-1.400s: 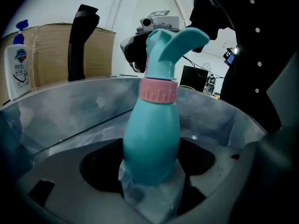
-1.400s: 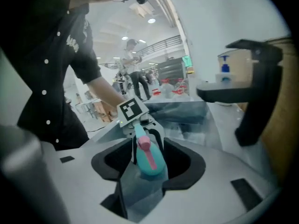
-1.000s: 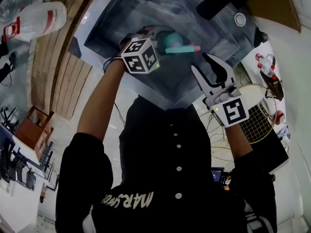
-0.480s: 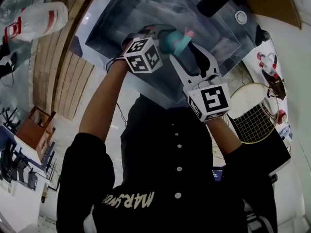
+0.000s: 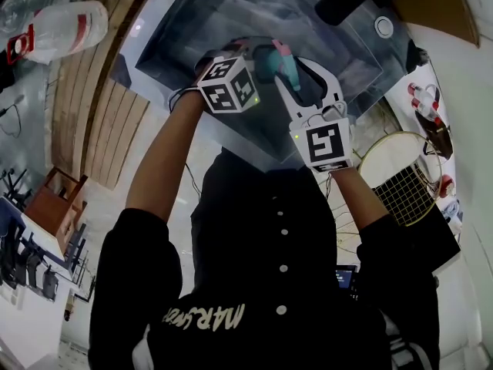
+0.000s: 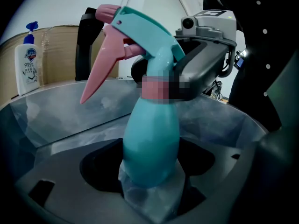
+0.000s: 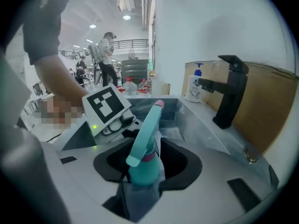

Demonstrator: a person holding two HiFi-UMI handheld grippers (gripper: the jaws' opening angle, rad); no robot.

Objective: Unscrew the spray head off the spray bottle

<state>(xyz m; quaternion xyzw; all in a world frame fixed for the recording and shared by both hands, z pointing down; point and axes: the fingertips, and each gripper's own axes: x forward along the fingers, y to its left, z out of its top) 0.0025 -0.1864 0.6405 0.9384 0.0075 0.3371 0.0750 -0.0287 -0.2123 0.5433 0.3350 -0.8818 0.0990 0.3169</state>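
The spray head (image 6: 140, 27) is still on the spray bottle (image 6: 152, 143) — no twisting-off shows yet. You hold it up over the sink (image 5: 192, 21), nose pointing to 10 o'clock in the left gripper view. Your left gripper (image 6: 150, 192) squeezes the bottle's belly. Your right gripper (image 7: 140, 188) has just been closing — it now pinches the spray head's pink collar.

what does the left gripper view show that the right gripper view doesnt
Left gripper view only: the right gripper seen from outside, its jaws having just been closing on the spray bottle at the neck; the pink trigger; the person's dark buttoned top. Right gripper view only: the marker cube of the left gripper, people in the hall behind. Both: the bottle gripped low by the left gripper, the black faucet, the soap bottle, the sink.
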